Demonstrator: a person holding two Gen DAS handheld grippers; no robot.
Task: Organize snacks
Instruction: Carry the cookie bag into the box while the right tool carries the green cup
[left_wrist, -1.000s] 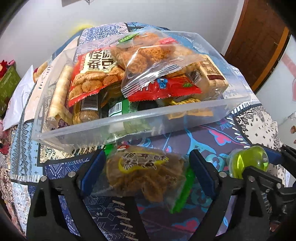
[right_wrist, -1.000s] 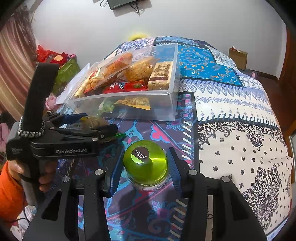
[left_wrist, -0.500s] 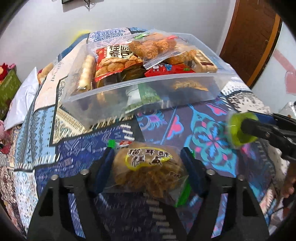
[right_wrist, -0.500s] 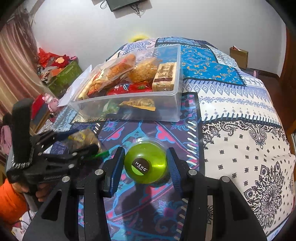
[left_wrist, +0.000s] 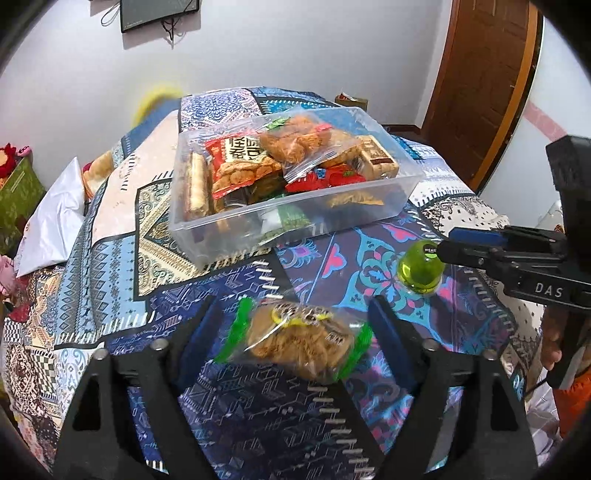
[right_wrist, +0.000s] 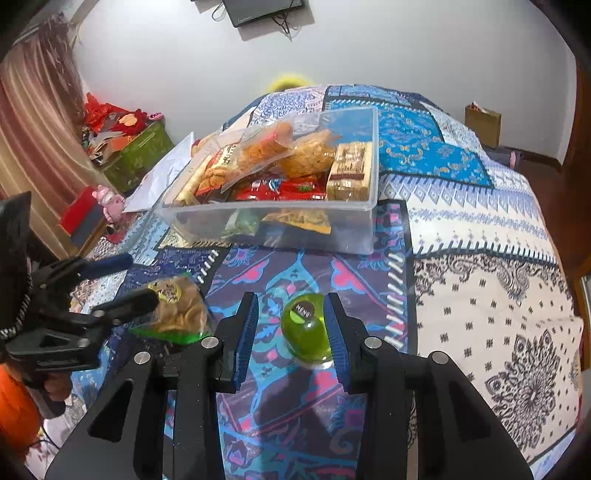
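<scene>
Left tongs (left_wrist: 292, 301) just opened, snack bag (left_wrist: 299, 341) loose between.

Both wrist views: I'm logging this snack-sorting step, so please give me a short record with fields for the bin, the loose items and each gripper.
bin: clear, on the bedspread, filled with snack packs
bag: fried snacks, on the bedspread in front of the bin
cup: green, tilted, in front of the bin
left gripper: open around the bag, jaws have just been opening, pads not pressing it
right gripper: shut on the cup
outside bin: bag, cup
</scene>
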